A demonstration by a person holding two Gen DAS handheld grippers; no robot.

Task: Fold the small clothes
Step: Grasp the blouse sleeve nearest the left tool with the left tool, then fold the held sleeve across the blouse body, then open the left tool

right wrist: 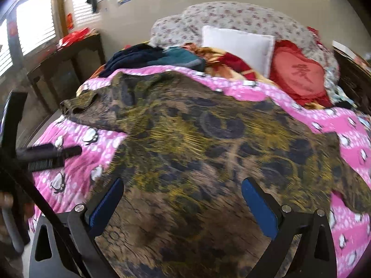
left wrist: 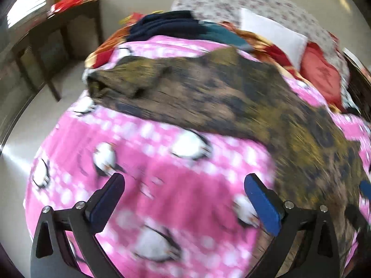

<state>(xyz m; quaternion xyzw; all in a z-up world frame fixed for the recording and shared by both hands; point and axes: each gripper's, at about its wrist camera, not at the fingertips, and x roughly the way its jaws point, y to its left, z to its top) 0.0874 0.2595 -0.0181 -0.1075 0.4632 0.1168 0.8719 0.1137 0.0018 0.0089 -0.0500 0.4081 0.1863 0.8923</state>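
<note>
My left gripper (left wrist: 184, 199) is spread wide, nothing between the blue pads, hovering over the pink penguin blanket (left wrist: 143, 162). Its right finger (left wrist: 262, 205) sits just at the edge of the brown-and-yellow patterned garment (left wrist: 220, 92), but I can't tell if it touches the cloth. The left wrist view is badly motion-blurred, so fabric detail is smeared.

My right gripper (right wrist: 183, 202) is also spread wide and empty, pointing down over the middle of the same garment (right wrist: 208, 139). The garment lies spread across the blanket (right wrist: 347, 153), reaching from the near edge toward the far left corner of the bed, where one end is bunched up into a lump. Its near part is cut off by the frame bottom and by both fingers, so I can't see the whole outline or what kind of garment it is.

In the right wrist view the left gripper's black body (right wrist: 46, 154) shows at the left edge, partly cropped, w/ a bit of a hand (right wrist: 9, 199) below it, too blurred to read the grip.

Beyond the garment: a pile of dark blue and teal clothes (right wrist: 153, 55), a white pillow (right wrist: 236, 46), a red heart-shaped cushion (right wrist: 299, 74) and a flowered quilt (right wrist: 231, 14). A dark wooden table (right wrist: 69, 55) stands left of the bed, near the windows.
</note>
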